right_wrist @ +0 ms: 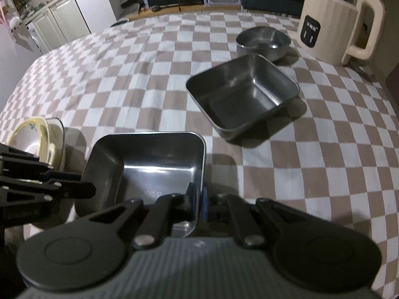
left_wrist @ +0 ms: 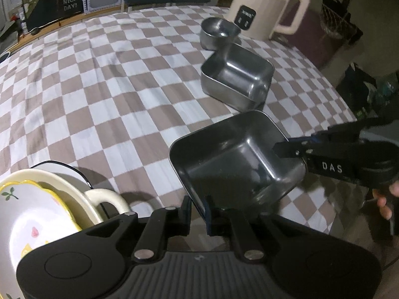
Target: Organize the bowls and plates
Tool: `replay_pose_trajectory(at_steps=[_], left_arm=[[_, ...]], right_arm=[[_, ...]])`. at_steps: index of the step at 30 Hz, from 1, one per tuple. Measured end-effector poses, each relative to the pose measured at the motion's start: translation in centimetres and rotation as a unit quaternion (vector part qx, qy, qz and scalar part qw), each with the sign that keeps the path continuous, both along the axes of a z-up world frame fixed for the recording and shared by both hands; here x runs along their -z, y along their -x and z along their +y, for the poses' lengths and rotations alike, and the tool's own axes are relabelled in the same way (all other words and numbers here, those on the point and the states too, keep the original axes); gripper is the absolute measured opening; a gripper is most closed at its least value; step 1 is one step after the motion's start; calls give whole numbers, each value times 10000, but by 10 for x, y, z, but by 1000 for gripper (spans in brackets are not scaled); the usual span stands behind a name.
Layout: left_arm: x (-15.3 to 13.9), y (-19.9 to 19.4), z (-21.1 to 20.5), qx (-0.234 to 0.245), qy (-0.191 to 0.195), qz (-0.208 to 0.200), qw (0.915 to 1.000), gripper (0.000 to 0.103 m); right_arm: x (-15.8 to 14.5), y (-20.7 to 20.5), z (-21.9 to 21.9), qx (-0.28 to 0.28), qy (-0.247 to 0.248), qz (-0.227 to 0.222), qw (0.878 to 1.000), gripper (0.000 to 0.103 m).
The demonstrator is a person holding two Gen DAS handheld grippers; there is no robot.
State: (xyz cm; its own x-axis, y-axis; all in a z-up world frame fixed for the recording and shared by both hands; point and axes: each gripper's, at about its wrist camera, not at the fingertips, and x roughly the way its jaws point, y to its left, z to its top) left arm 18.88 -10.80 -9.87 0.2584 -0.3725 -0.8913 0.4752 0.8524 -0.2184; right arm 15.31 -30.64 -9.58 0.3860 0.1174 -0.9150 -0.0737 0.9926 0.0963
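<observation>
— Holding the near square steel tray [right_wrist: 147, 164] by two rims at once, the person has both tools on it: the right gripper [right_wrist: 198, 200] is clenched on the rim nearest its camera, and the left gripper [left_wrist: 198, 208] pinches an adjacent rim, its jaws close together with the thin wall between them. How should the step be done well?

— Both wrists should travel together, so the tray stays level and neither rim twists out of its pinch. It appears to hang just above the checked cloth [left_wrist: 99, 87]; whether it touches cannot be told.

— And where does it go?

— Judging by the task, it belongs nested in the second square tray [right_wrist: 243, 97], which sits open and upright farther out on the cloth. The corners should be squared over that tray before lowering, since the two look alike in shape and a skewed entry would likely jam.

— What about the ceramic stack [left_wrist: 32, 206] on the left?

— It lies just beside the left tool, so that hand should swing away from it. Beyond the target, the round steel bowl [right_wrist: 263, 41] stands close to it, with the cream jug [right_wrist: 334, 22] behind; the far edge needs care.
</observation>
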Motion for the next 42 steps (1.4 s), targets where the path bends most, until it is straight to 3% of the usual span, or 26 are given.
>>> replay_pose_trajectory(at_steps=[12, 15, 18, 20, 22, 26, 31, 35, 42], left_arm=[[5, -3, -6, 99, -41, 10, 9999, 12], [5, -4, -7, 88, -28, 26, 10000, 13], [4, -6, -5, 50, 41, 50, 10000, 26], [0, -6, -3, 9, 96, -16, 10000, 39], [-5, -7, -1, -66, 198, -63, 9998, 45], [-17, -11, 4, -369, 493, -190, 9979, 76], [-30, -18, -1, -771, 1012, -311, 9914, 82], [-30, -27, -11, -1210, 1416, -168, 9824, 82], [-26, -41, -36, -1456, 1663, -138, 9752, 82]], right_arm=[[13, -4, -4, -6, 29, 323, 9995, 8], [12, -3, -5, 3, -63, 312, 9995, 12], [10, -2, -6, 11, -210, 245, 9995, 24], [5, -1, -7, 59, -223, 132, 9996, 42], [-2, 0, -11, 143, -310, -20, 9994, 46], [-18, 0, -25, 450, -489, -454, 9968, 55], [-28, -10, -51, 918, -547, -987, 9894, 59], [-29, -22, -66, 1167, -399, -1492, 9811, 59], [-18, -49, -79, 978, -335, -1804, 9781, 59]])
